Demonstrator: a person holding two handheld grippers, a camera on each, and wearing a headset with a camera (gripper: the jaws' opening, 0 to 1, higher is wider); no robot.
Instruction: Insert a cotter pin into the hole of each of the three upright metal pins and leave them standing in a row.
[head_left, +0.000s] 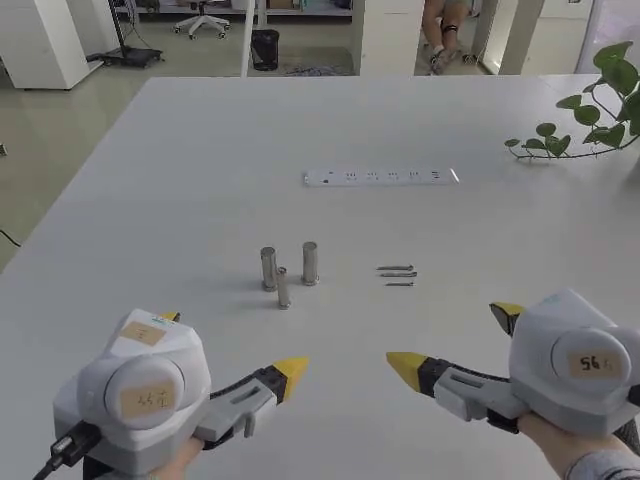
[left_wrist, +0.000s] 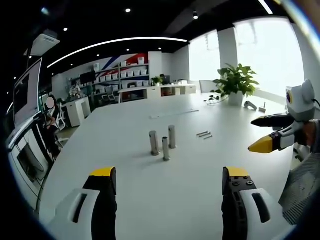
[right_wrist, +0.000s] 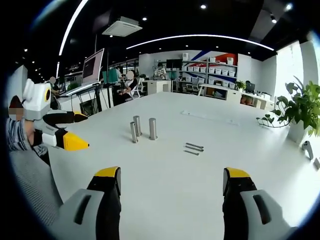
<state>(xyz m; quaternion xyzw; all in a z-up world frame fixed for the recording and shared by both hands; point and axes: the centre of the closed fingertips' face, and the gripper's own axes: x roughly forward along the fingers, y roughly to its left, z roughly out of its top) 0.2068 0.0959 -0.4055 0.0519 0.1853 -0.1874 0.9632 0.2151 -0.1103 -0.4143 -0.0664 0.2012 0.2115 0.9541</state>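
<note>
Pins (head_left: 284, 287) stand clustered, three cotter pins (head_left: 398, 274) lying near them.

white table (head_left: 200, 180), power strip (head_left: 380, 177), leafy plant (head_left: 615, 58)

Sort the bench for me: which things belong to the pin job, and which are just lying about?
For the job:
three metal pins, upright in a cluster
three cotter pins, loose on the table to their right
left hand-held gripper and right hand-held gripper, both open

Lying about:
power strip, further back
plant, at the far right edge
</note>
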